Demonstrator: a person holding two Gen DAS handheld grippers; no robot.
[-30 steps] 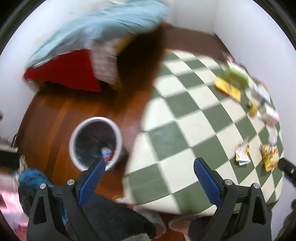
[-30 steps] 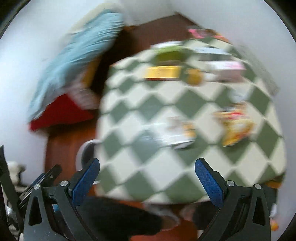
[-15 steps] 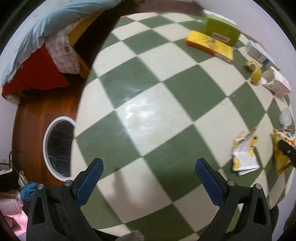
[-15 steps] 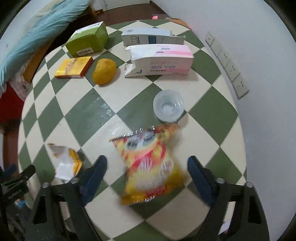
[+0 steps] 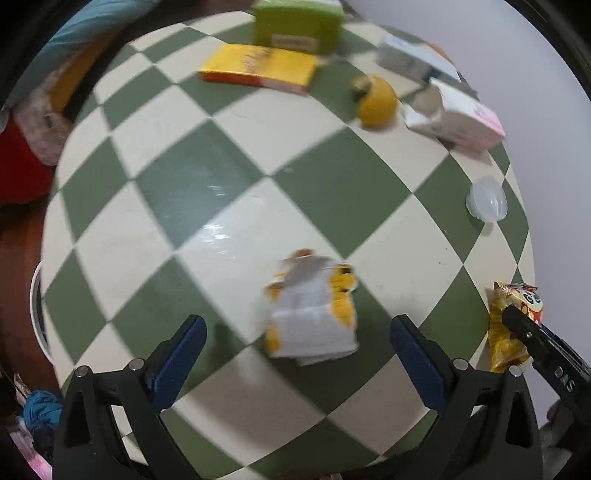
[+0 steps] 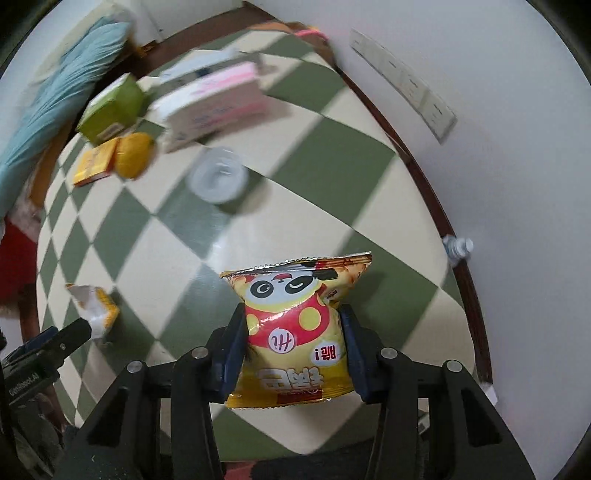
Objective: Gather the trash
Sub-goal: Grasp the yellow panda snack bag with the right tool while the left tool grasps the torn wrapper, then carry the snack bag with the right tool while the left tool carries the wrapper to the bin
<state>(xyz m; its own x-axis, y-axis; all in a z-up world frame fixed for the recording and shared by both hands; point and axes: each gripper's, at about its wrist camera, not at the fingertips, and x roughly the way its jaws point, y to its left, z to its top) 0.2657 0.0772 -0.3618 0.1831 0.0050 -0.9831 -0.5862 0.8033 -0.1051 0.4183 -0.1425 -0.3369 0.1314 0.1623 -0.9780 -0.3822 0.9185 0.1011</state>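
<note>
A yellow snack bag with a panda print lies on the green-and-cream checkered table. My right gripper points down at it, its jaws closing, and both blue pads squeeze the bag's sides. The bag also shows at the right edge of the left wrist view. A torn white and yellow wrapper lies flat just ahead of my left gripper, which hangs open above it without touching. The same wrapper appears at the left in the right wrist view.
At the far side lie a green box, a yellow box, a yellow peel, a pink and white carton and a clear cup. A white bin rim shows left of the table. A wall borders the right.
Both grippers swung from the bin side over the table and came down. The right jaws narrowed from wide open onto the snack bag. The left stayed open and now frames the torn wrapper.
</note>
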